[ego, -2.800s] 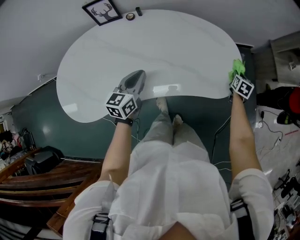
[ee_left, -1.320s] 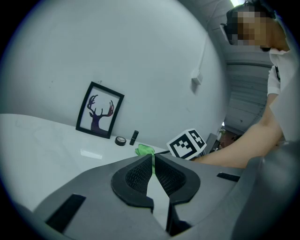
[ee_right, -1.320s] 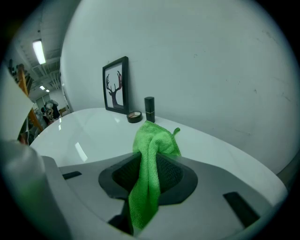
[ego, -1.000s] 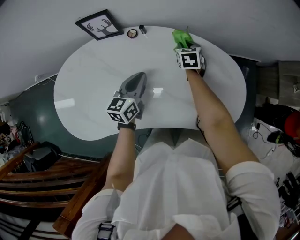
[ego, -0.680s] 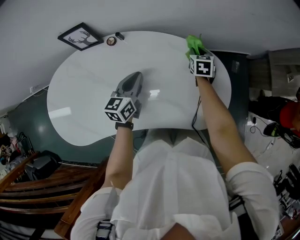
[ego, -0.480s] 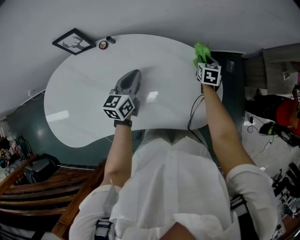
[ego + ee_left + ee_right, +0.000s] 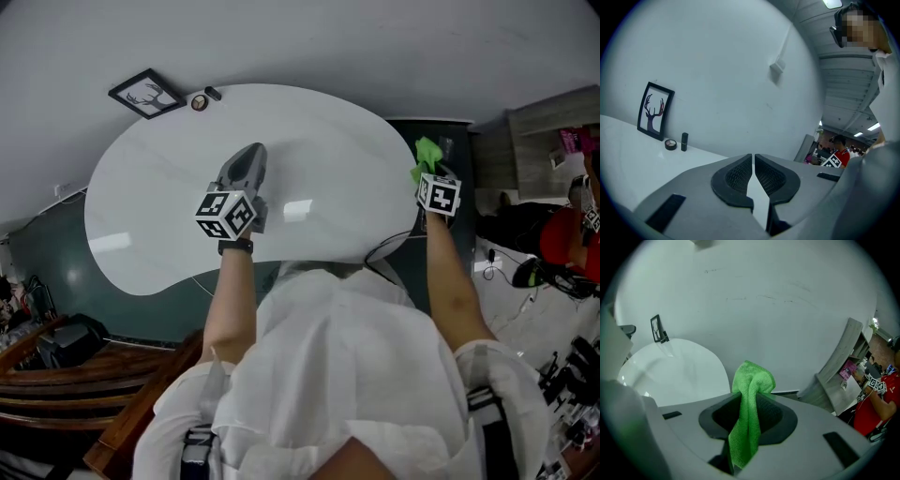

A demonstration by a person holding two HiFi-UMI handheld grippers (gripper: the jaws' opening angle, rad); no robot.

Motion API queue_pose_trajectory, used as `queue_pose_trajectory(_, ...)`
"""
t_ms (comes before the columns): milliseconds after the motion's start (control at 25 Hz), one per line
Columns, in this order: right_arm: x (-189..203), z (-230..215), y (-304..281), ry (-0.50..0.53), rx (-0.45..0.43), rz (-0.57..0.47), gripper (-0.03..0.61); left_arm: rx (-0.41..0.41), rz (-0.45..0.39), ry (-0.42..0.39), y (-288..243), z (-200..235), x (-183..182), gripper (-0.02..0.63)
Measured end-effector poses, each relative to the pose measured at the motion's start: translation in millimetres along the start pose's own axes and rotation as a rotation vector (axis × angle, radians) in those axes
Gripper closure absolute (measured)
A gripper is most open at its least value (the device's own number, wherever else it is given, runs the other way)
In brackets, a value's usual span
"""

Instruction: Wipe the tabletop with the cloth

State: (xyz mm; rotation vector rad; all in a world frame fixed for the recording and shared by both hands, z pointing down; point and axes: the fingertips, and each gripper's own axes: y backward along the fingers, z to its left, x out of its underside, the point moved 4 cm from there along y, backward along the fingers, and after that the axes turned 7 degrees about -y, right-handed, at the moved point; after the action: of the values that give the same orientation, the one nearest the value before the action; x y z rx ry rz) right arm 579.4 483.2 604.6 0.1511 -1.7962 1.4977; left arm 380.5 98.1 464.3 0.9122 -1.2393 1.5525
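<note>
Right gripper (image 7: pixel 426 171) has slid from the table's (image 7: pixel 150 216) far rim to its 3 o'clock edge, jaws clamped on the green cloth (image 7: pixel 427 152), while left gripper (image 7: pixel 247 157) hovers mid-table, jaws together, empty.

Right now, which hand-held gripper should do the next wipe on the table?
The right hand-held gripper, I think: it is shut on the green cloth by the right edge of the tabletop. The left hand-held gripper is shut with nothing in it, over the tabletop's middle.
</note>
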Motion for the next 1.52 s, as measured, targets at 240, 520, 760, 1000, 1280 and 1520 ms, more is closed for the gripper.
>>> queue_pose_trajectory(240, -45.8, 11.0, 45.1, 0.043, -0.193, -0.2, 0.491, -0.066, -0.055, -0.033, 24.1, 8.6, -25.5, 0.586)
queue_pose_trajectory(520, -145.4, 87.4, 130.0, 0.165, -0.396, -0.541, 0.491, -0.114, -0.185, -0.17, 53.4, 10.2, -101.0, 0.586)
queue_pose_trajectory(760, -208.8, 109.9, 193.7, 0.224, -0.422, -0.755, 0.491, -0.165, -0.328, -0.293, 81.6, 7.5, -173.3, 0.586)
queue_pose_trajectory(1000, -231.3, 103.1, 225.5, 0.229, -0.395, -0.842, 0.491, -0.191, -0.418, -0.348, 101.1, 2.6, -213.1, 0.586)
queue_pose_trajectory(1280, -239.9, 93.1, 236.6, 0.226, -0.376, -0.881, 0.491, -0.176, -0.431, -0.355, 97.1, 1.2, -224.4, 0.586)
queue_pose_trajectory(1520, -238.2, 87.1, 240.0, 0.218, -0.365, -0.886, 0.491, -0.154, -0.427, -0.35, 90.8, -3.3, -224.5, 0.586)
